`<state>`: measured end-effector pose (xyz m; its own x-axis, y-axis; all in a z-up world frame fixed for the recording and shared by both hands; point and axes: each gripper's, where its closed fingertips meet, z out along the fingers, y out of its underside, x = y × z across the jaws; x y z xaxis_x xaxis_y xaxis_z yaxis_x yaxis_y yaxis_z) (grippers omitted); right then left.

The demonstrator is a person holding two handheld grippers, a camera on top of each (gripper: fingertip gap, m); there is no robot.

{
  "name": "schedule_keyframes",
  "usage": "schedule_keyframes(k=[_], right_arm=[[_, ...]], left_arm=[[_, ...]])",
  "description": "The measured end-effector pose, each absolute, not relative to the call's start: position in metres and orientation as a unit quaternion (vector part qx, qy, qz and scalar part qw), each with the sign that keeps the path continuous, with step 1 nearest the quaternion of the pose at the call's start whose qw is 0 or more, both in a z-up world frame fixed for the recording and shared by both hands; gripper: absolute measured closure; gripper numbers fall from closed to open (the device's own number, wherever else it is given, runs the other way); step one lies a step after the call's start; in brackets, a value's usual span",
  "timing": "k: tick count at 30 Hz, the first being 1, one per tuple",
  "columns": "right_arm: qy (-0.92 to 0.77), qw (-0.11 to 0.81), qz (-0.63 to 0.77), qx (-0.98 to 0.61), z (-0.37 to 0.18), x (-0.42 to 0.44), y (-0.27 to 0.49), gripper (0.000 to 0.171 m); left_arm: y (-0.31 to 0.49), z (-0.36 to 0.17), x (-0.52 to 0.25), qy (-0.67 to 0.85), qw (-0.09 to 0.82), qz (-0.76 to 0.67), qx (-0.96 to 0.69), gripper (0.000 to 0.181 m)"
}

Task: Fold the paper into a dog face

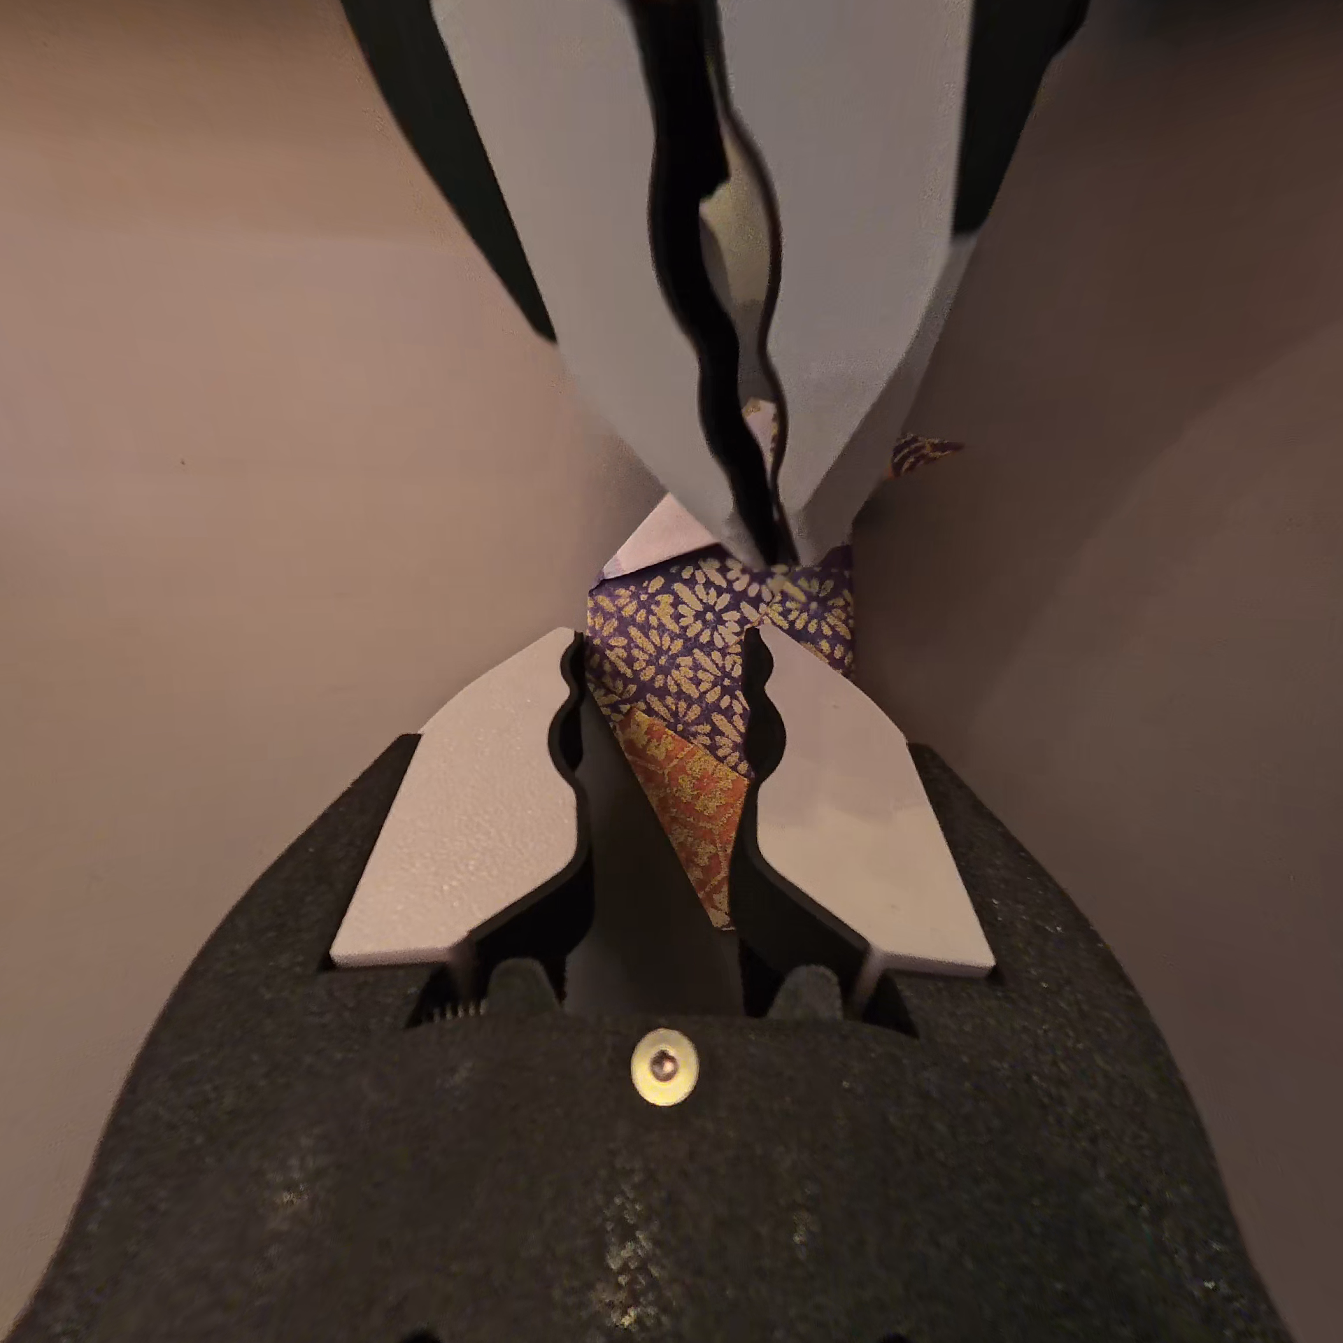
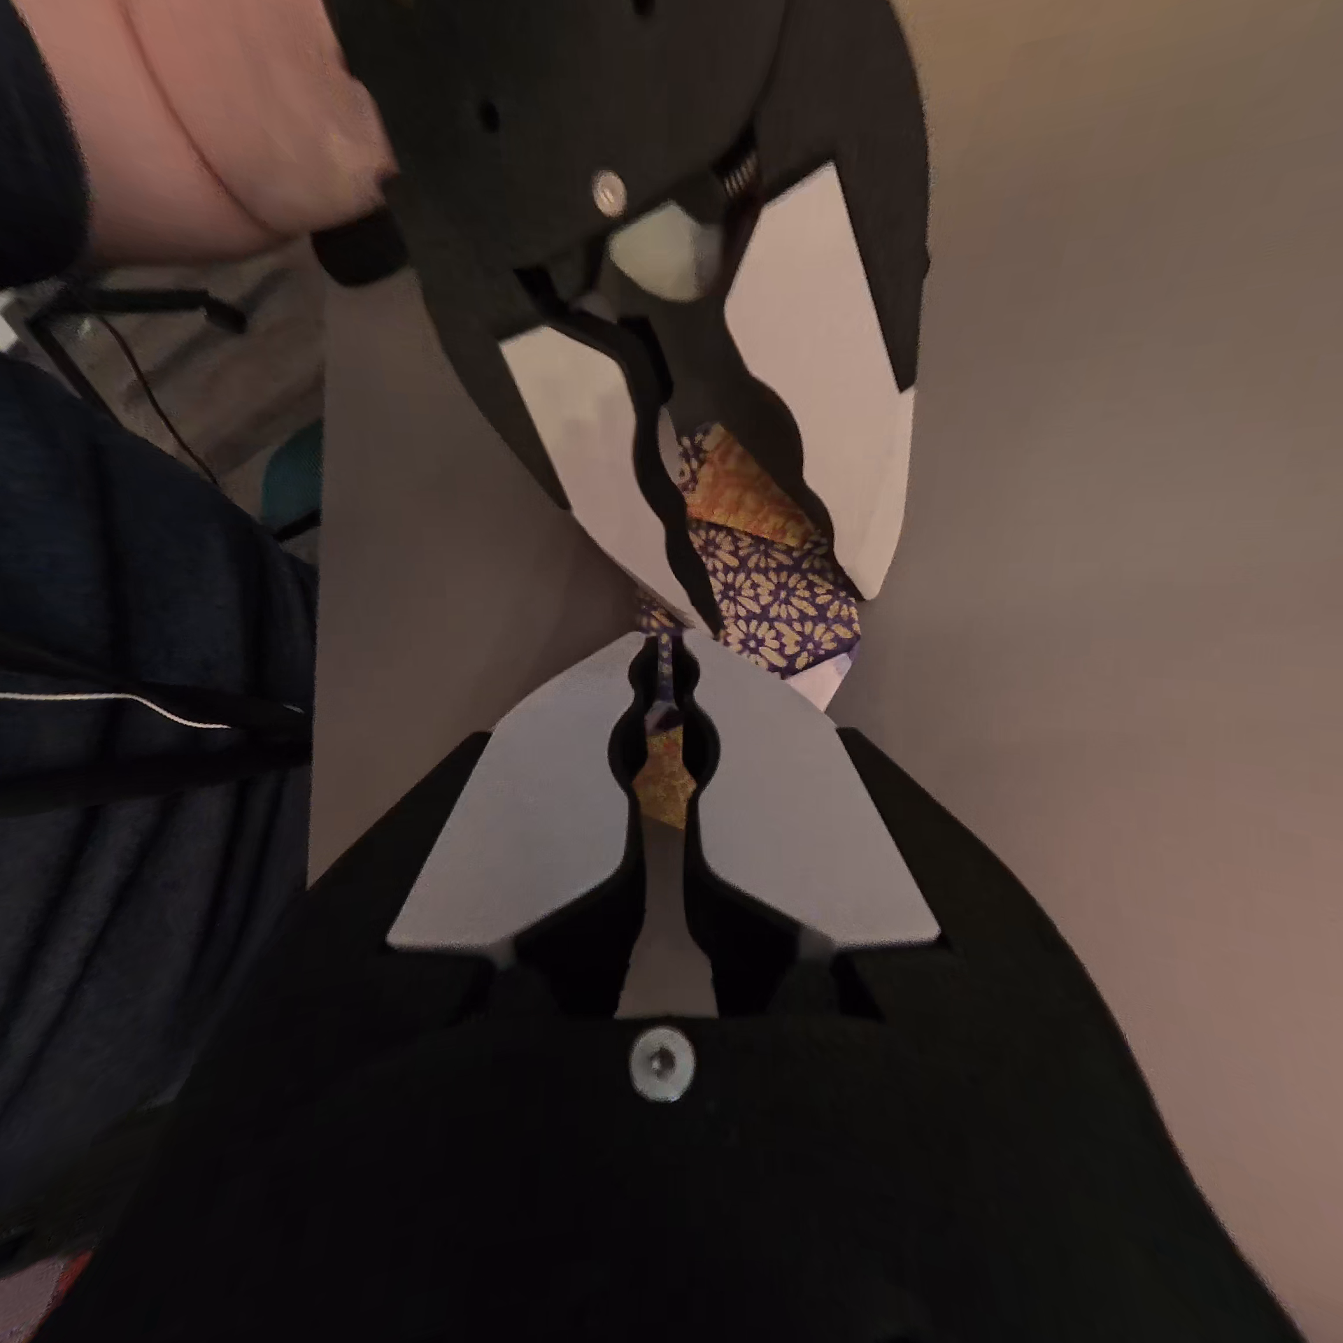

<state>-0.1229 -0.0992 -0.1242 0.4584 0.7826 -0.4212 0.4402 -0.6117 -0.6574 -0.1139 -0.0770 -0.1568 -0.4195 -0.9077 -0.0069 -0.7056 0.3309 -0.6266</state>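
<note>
left gripper [image 1: 665, 647]: jaws parted, paper lying in the gap between them; whether either finger presses it, cannot tell.
paper [image 1: 690, 639]: folded, purple with gold flower print, an orange-gold patch nearer the left gripper's base, white underside showing at the far corner; spans from one gripper's jaws to the other's, above the tabletop.
right gripper [image 2: 665, 643]: jaws closed tight on a thin edge of the paper, an orange bit showing in the slot behind the tips.
gripper relation: tip to tip, facing each other, nearly touching, paper bridging them.
tabletop [image 1: 254, 509]: plain pale grey-beige on both sides of the jaws.
hand [image 2: 240, 123]: a person's, gripping the left gripper's handle, seen in right wrist view up-left of the jaws; dark sleeve beside it.
</note>
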Motion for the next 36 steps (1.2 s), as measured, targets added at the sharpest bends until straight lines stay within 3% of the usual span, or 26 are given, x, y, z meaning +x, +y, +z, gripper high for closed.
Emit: schedule_keyframes(k=[4, 8, 15, 36], right_arm=[[-0.360, 0.314, 0.390, -0.787, -0.096, -0.129, -0.110, 0.170], [-0.366, 0.349, 0.309, -0.806, -0.112, -0.134, -0.110, 0.170], [-0.423, 0.287, 0.222, -0.830, -0.148, -0.141, -0.111, 0.169], [-0.457, 0.270, 0.146, -0.835, -0.157, -0.139, -0.109, 0.169]], left_arm=[[-0.077, -0.157, -0.114, 0.794, 0.184, -0.279, -0.508, 0.140], [-0.077, -0.157, -0.114, 0.793, 0.185, -0.280, -0.508, 0.140], [-0.077, -0.157, -0.114, 0.794, 0.186, -0.280, -0.507, 0.140], [-0.077, -0.157, -0.114, 0.794, 0.186, -0.277, -0.507, 0.141]])
